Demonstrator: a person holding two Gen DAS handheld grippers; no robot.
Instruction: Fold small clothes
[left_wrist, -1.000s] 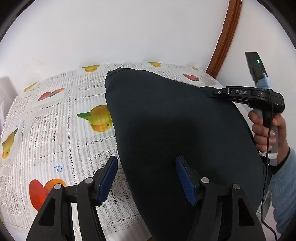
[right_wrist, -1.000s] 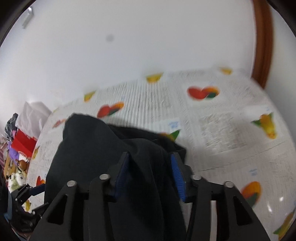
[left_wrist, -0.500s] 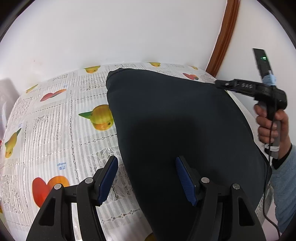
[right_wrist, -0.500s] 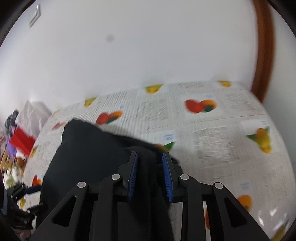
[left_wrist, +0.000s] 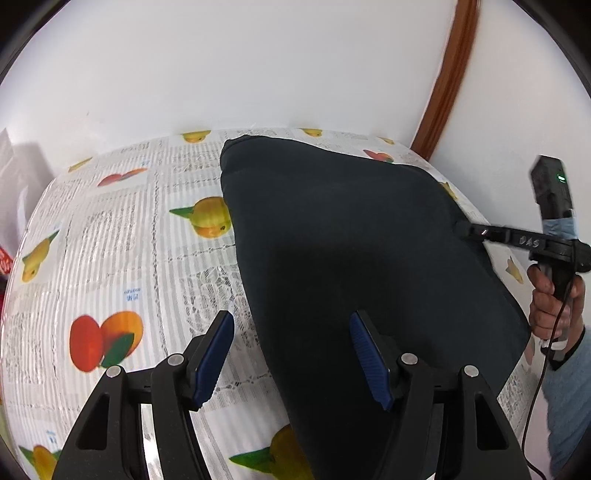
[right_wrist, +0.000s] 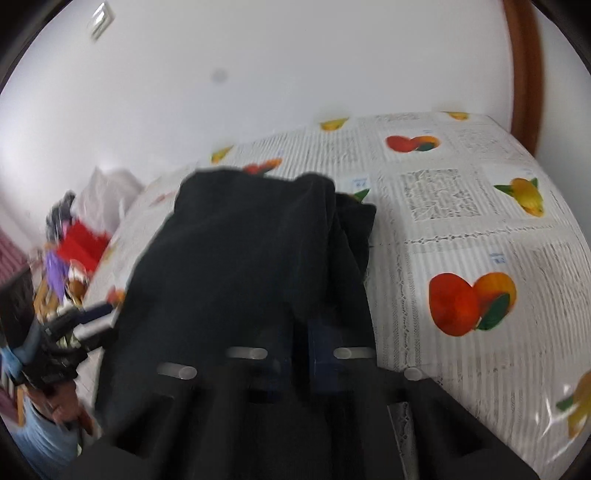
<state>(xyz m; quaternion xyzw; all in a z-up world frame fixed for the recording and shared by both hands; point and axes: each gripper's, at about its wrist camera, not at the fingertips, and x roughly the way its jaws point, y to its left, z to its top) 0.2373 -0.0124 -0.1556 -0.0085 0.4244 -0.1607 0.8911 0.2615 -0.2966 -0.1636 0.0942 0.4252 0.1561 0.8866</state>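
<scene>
Two grippers work one dark garment (left_wrist: 351, 236) spread on a table under a fruit-print tablecloth (left_wrist: 110, 258). Between the blue pads of the left gripper (left_wrist: 291, 360) lies the garment's left border: the right pad is over dark cloth, the left pad over bare tablecloth, and the jaws stand about half open, gripping nothing. From those jaws the garment runs forward and away, its long axis leading from the near table edge up to a rounded far corner close to the white wall (left_wrist: 258, 66); it widens to the right. There, well beyond the right pad, the right gripper (left_wrist: 466, 232) bites the garment's right edge, a hand (left_wrist: 554, 302) on its handle. In the blurred right wrist view the right gripper's pads have come together on a fold of the cloth (right_wrist: 258, 258), which spreads ahead and to the left of them, with tablecloth to the right.
</scene>
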